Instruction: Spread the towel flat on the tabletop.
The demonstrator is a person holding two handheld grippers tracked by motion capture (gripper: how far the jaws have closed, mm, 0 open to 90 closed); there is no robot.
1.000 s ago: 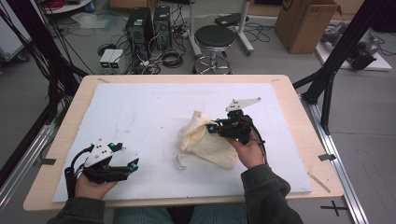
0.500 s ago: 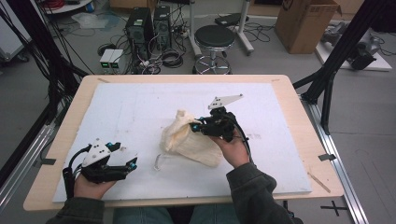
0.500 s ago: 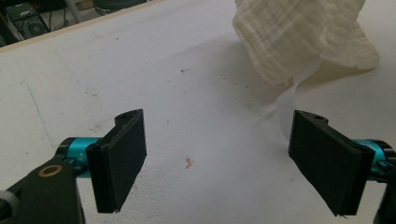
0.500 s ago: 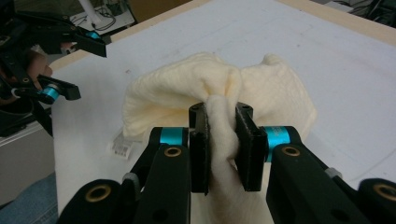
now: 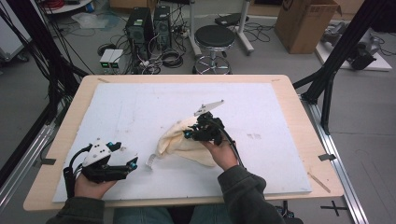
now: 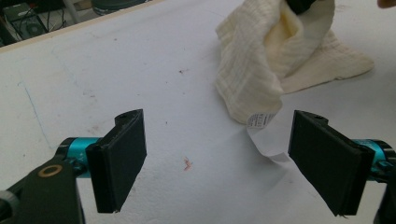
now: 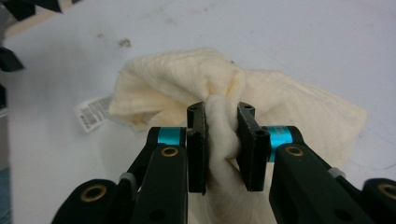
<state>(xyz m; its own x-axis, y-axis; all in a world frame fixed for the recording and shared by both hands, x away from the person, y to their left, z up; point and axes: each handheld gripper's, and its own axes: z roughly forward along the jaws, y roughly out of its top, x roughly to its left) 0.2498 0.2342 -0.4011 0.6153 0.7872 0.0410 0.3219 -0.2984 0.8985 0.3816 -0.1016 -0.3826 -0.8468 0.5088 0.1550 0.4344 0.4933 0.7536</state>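
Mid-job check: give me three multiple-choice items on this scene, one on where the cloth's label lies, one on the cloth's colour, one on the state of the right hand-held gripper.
1. The white label on the cloth lies:
A. near the left hand-held gripper
B. under the stool
C. at the far edge of the table

2. The cloth is:
A. dark blue
B. cream
C. red

3. The right hand-held gripper is:
A. wide open above the table
B. lying flat, set down
C. closed on a bunch of cloth

Answers: 1 A, the left gripper view shows the label just ahead of its open jaws. 2 B, pale cream in every view. 3 C, the right gripper view shows cloth pinched between its pads.
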